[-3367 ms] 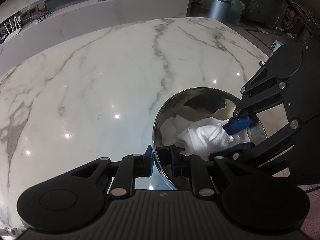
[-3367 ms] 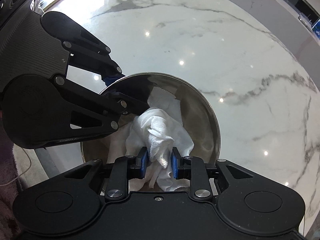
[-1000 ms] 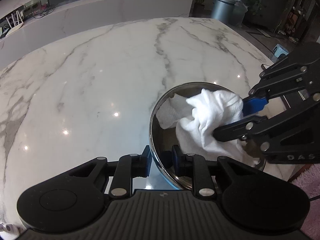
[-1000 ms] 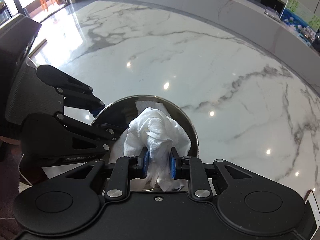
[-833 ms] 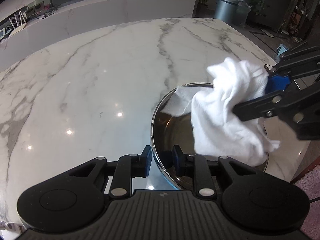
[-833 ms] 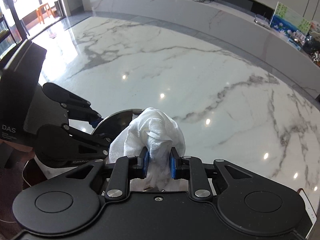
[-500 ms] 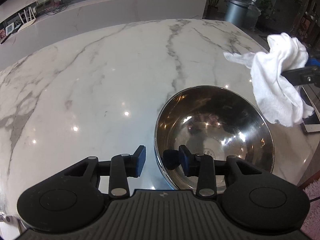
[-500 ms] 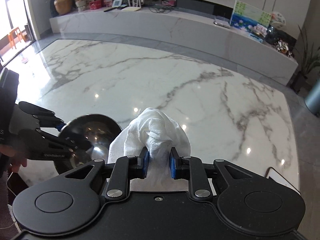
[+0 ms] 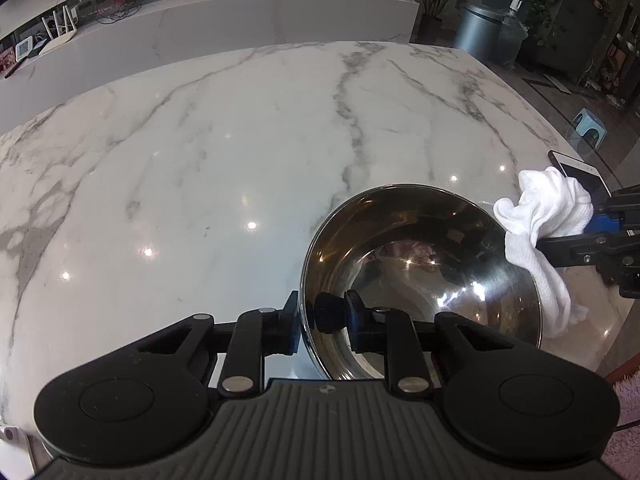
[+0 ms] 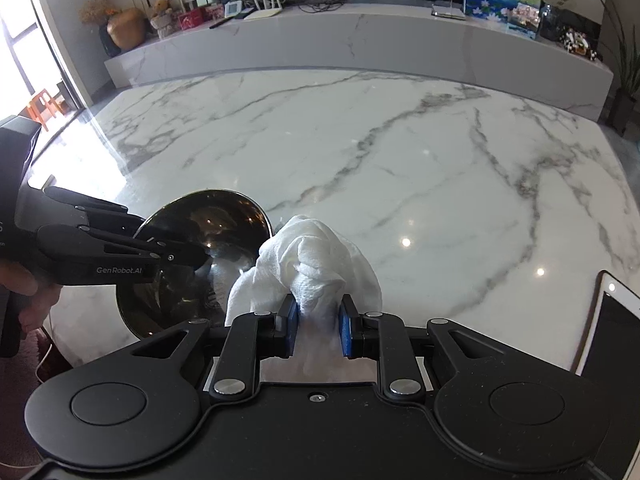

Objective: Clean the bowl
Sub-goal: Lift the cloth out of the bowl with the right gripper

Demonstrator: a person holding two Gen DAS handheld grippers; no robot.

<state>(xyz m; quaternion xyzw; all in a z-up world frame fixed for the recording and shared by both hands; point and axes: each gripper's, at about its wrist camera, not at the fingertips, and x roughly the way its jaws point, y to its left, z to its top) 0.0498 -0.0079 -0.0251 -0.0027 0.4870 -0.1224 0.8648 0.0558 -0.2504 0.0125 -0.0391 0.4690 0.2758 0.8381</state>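
Gripping the steel bowl (image 9: 420, 264)'s near rim, my left tongs (image 9: 322, 322) just reclosed; my right tongs (image 10: 318, 330) pinch the white cloth (image 10: 312, 264) right of it.

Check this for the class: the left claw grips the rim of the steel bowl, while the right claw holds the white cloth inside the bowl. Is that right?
One thing is wrong: the white cloth is outside the steel bowl, beside it, as the left wrist view shows. The left claw does grip the rim, and the right claw does hold the cloth.

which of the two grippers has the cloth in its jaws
The right gripper: its blue jaws are shut on the white cloth, held beside the bowl. The left gripper instead clamps the bowl's rim.
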